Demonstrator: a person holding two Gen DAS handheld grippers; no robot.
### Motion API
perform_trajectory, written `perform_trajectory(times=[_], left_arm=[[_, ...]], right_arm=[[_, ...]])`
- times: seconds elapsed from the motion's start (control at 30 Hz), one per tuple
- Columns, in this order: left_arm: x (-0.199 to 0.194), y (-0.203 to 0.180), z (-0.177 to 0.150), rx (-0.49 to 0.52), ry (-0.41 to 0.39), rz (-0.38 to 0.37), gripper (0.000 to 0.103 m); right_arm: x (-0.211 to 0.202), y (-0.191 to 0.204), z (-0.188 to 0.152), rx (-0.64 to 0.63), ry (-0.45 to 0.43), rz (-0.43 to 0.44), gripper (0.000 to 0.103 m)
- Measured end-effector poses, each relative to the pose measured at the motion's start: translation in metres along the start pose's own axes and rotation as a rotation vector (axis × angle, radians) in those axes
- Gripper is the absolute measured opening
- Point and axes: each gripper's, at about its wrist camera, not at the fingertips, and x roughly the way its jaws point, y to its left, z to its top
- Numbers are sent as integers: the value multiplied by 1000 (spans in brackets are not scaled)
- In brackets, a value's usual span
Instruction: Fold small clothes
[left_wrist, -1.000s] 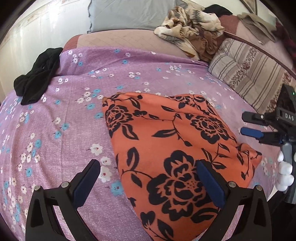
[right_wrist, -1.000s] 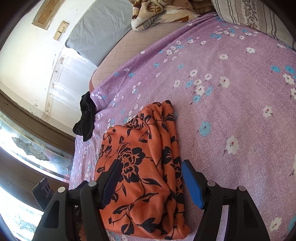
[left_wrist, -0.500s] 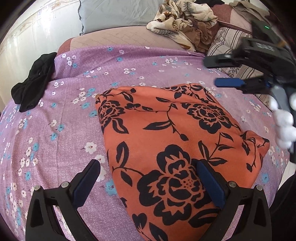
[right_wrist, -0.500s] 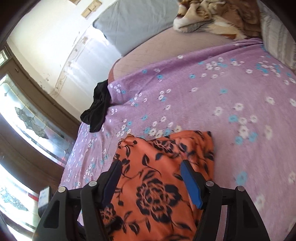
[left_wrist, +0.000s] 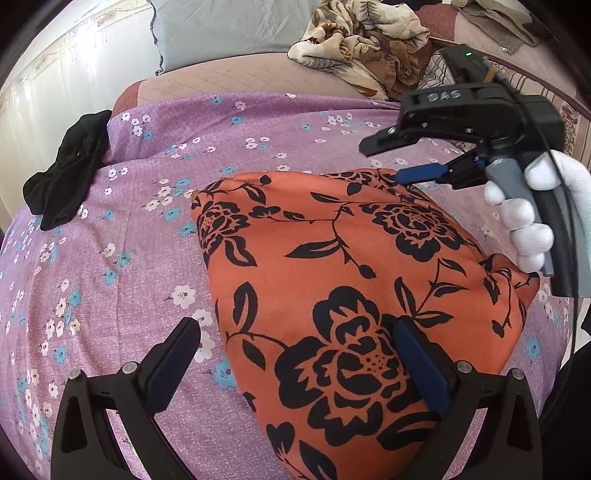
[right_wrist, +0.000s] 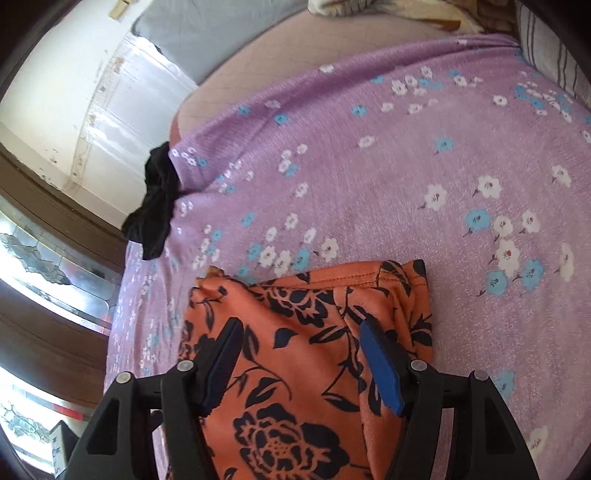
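An orange garment with black flowers lies folded on the purple flowered bedspread. My left gripper is open and empty, low over the garment's near left edge. My right gripper is open and empty, held by a white-gloved hand above the garment's far right corner. In the right wrist view the right gripper hovers over the garment near its far hem, with nothing between the jaws.
A black garment lies at the bedspread's far left edge, also seen in the right wrist view. A crumpled beige patterned cloth, a grey pillow and a striped pillow sit at the back.
My right gripper has moved from the garment's right side up and over to its far edge. My left gripper has come slightly closer to the garment. Both stayed open.
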Motion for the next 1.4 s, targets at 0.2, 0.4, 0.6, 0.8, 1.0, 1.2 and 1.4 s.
perform_trajectory(times=[0.2,0.4,0.6,0.8,1.0,1.2,1.4], left_arm=[[-3,-3,0,18,-9,19,103],[-5,-1,2,15,3,5,103],[-16,33,12,-116,-18,-55,103],[-3,74,10,-300,30,-49,103],[3,72,10,-308,46,-85,103],[4,52,11,-214,46,-77,103],[5,38,11,-144,32,-40,103]], right_arm=[[-37,-7,-18,43,-34,42,69],[-69,-23,-37,90,-61,76,69],[-81,-44,-62,192,-33,144,70],[-63,-48,-63,190,29,93,70],[-46,-43,-59,163,61,67,70],[-44,-39,-57,131,60,37,70],[-46,-46,-53,120,57,14,70]])
